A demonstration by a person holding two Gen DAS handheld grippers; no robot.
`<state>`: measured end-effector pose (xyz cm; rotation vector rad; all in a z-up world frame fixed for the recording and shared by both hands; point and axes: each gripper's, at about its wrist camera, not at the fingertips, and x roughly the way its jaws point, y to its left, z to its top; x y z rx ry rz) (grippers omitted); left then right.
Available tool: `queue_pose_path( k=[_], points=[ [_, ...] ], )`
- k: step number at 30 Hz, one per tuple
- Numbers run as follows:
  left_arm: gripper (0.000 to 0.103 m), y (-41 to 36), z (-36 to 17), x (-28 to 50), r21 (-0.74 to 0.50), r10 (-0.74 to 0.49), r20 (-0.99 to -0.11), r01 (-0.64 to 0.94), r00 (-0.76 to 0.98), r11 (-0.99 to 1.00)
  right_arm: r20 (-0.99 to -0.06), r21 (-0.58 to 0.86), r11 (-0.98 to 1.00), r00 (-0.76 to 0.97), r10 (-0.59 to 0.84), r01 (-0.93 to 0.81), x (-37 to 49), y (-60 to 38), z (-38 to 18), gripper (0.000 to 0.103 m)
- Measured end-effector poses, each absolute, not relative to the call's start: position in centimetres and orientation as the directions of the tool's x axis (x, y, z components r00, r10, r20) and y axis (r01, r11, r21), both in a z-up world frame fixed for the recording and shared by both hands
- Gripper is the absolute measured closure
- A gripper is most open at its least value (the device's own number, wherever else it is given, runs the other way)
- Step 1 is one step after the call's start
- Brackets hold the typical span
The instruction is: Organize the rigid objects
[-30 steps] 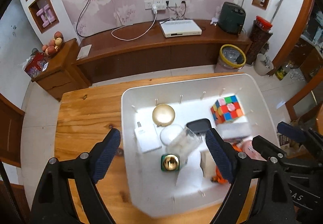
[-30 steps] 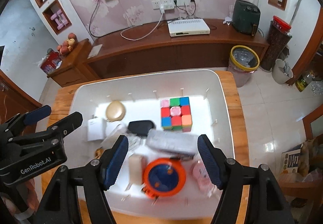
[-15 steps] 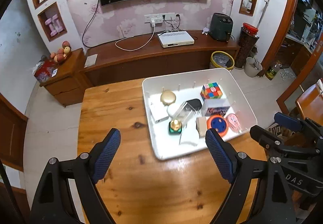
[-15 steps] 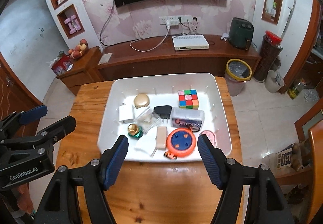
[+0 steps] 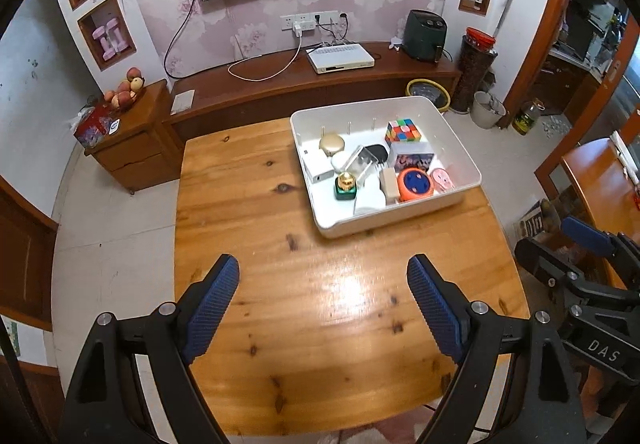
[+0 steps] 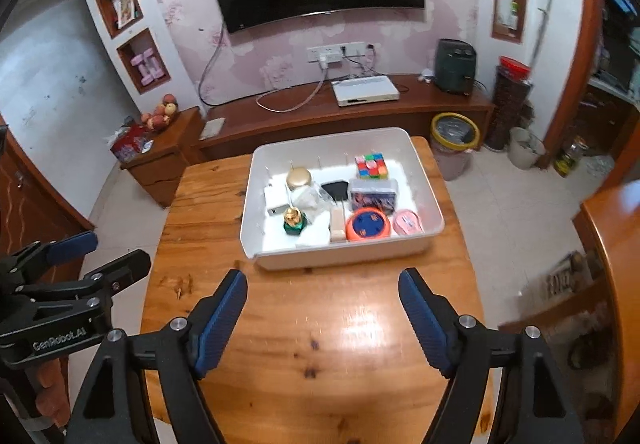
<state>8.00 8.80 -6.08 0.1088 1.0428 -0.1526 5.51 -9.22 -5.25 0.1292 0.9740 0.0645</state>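
Observation:
A white tray (image 5: pixel 384 222) (image 6: pixel 344 256) sits at the far right of the wooden table (image 5: pixel 320 324). Inside lie a Rubik's cube (image 5: pixel 403 130) (image 6: pixel 372 165), an orange round tape measure (image 5: pixel 415 183) (image 6: pixel 368 224), a gold round case (image 5: pixel 331 144), a green and gold bottle (image 5: pixel 345 186) and several other small items. My left gripper (image 5: pixel 323 268) hangs open over bare wood, well short of the tray. My right gripper (image 6: pixel 323 278) is just before the tray's near wall, its jaws opening with nothing between them. Each gripper shows at the edge of the other's view.
Behind the table runs a long wooden TV stand (image 5: pixel 304 84) with a white box and cables. A yellow-rimmed waste bin (image 5: pixel 426 90) stands beyond the tray. A small cabinet (image 5: pixel 132 140) with fruit is at the left, and another wooden table (image 5: pixel 596 180) at the right.
Both grippers have drawn back and up from over the tray, which now looks smaller and farther off. The right gripper's jaws stand a little wider.

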Motion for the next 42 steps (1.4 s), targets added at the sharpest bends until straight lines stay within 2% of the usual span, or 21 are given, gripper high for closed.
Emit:
queue_pose_path(
  k=[15, 24, 42],
  points=[
    [0.015, 10.7, -5.3, 1.4, -0.026, -0.106, -0.856, 0.163, 0.506, 0.986, -0.8, 0.102, 0.995, 0.595, 0.077, 0.009, -2.3, -6.3, -3.1, 0.024],
    [0.015, 10.3, -3.9, 0.2, -0.042, -0.09, -0.826, 0.1, 0.556, 0.994, -0.765, 0.054, 0.998, 0.644, 0.032, 0.015, -3.8, -6.5, -1.1, 0.023],
    [0.015, 9.1, -4.0, -0.7, -0.04, -0.044, -0.837, 0.02, 0.545, 0.999, -0.764, 0.072, 0.997, 0.64, 0.082, -0.042, -3.0, -8.5, -0.8, 0.023]
  ],
)
